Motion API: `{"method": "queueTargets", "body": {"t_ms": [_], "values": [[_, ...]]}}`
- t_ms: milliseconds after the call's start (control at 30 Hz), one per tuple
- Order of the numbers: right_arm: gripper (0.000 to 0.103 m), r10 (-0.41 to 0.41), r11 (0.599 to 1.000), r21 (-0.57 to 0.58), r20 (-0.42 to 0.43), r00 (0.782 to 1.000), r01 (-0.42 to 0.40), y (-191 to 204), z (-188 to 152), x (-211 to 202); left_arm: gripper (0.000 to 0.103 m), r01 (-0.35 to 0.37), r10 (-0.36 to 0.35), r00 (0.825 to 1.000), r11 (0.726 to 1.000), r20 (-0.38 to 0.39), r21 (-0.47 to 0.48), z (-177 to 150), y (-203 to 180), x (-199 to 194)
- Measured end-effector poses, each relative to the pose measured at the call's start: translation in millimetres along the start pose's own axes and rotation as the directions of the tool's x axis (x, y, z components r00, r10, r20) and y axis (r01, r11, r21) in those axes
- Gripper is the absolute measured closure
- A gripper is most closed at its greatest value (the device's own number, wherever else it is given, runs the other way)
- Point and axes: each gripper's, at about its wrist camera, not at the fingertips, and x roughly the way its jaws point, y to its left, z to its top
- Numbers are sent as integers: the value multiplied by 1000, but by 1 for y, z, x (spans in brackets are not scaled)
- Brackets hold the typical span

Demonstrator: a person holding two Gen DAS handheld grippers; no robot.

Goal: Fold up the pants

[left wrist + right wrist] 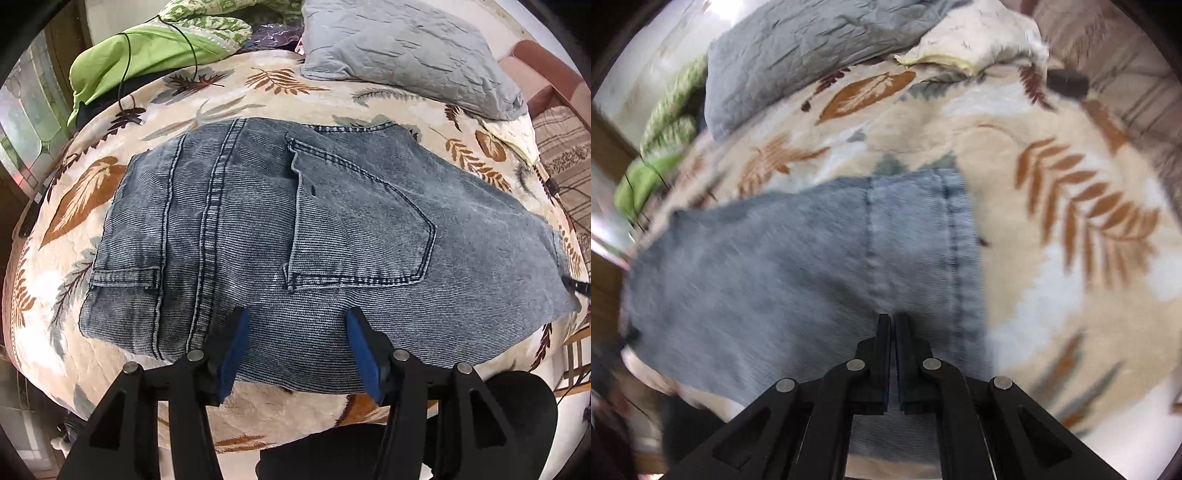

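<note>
The folded grey-blue denim pants (314, 236) lie flat on a leaf-print blanket (258, 85), back pocket up. My left gripper (297, 321) is open, its blue pads (232, 350) hovering over the near edge of the pants, holding nothing. In the blurred right wrist view the pants (794, 266) fill the left and middle. My right gripper (893, 321) has its jaws nearly together over the denim near a seam; I cannot tell whether cloth is pinched between them.
A grey pillow (406, 51) lies at the far side of the bed and shows in the right wrist view (798, 48). A green quilt (147, 48) with a black cable sits far left. A cream cloth (971, 40) lies beside the pillow.
</note>
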Motion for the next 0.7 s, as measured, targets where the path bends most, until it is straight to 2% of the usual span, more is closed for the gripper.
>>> {"method": "queueTargets", "body": {"t_ms": [67, 133, 267, 400, 533, 600, 700], "values": [[98, 2, 999, 48, 0, 1000, -2, -10, -1, -8, 46, -4, 4, 1000, 1000, 3, 10, -1, 0, -2], [98, -7, 998, 64, 41, 999, 5, -16, 1, -20, 46, -5, 5, 1000, 1000, 10, 9, -1, 0, -3], [98, 45, 998, 48, 83, 996, -49, 8, 25, -23, 46, -6, 4, 999, 1000, 49, 25, 3, -3, -13], [98, 80, 994, 73, 64, 995, -85, 36, 50, 4, 46, -38, 35, 998, 998, 51, 57, 12, -14, -12], [98, 87, 991, 97, 16, 996, -88, 59, 55, 38, 46, -73, 70, 997, 994, 43, 75, 19, -25, -6], [97, 60, 994, 94, 13, 998, -61, 60, 51, 49, 42, -81, 80, 997, 994, 24, 70, 20, -28, 0], [97, 92, 987, 127, 45, 995, -97, 53, 53, 50, 36, -104, 105, 994, 993, -26, 56, 18, -30, 14]]}}
